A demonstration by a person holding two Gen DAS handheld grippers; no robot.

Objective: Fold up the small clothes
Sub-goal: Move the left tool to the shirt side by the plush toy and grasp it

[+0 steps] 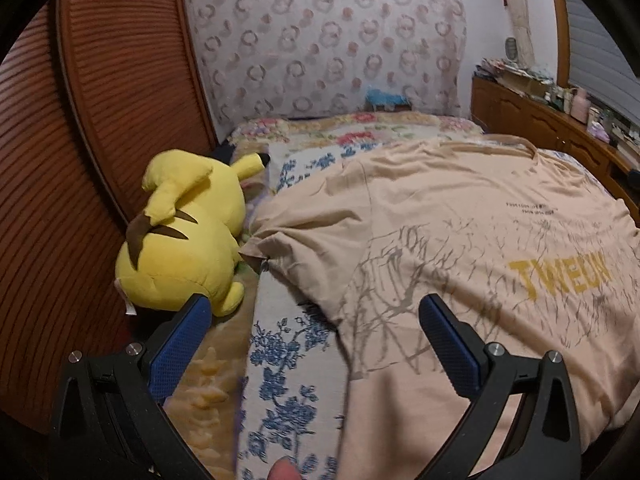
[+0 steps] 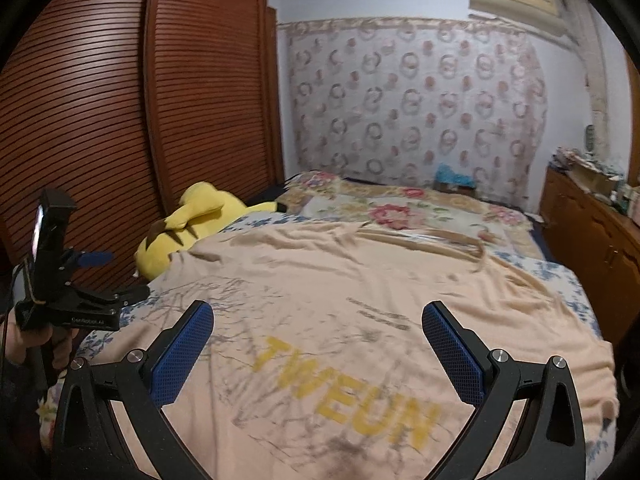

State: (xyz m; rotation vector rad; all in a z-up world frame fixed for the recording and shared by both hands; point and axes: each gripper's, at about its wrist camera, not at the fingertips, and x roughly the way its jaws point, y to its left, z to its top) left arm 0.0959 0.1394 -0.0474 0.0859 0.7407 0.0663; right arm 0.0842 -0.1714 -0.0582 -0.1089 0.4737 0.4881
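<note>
Peach T-shirt (image 2: 360, 312) lies spread flat, print side up, on the bed (image 2: 420, 208) beside a yellow plush toy (image 1: 188, 232); left gripper (image 1: 316, 320) and right gripper (image 2: 318, 324) both hover above the shirt, fingers wide apart, gripping nothing.

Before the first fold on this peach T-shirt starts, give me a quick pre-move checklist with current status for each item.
1. T-shirt spread flat on the bed: ok, apart from the bunched left sleeve.
2. Left gripper open, holding nothing: ok.
3. Right gripper open, holding nothing: ok.
4. Plush toy clear of the shirt: not ok, it touches the sleeve.
5. Right sleeve laid out: cannot tell.
</note>
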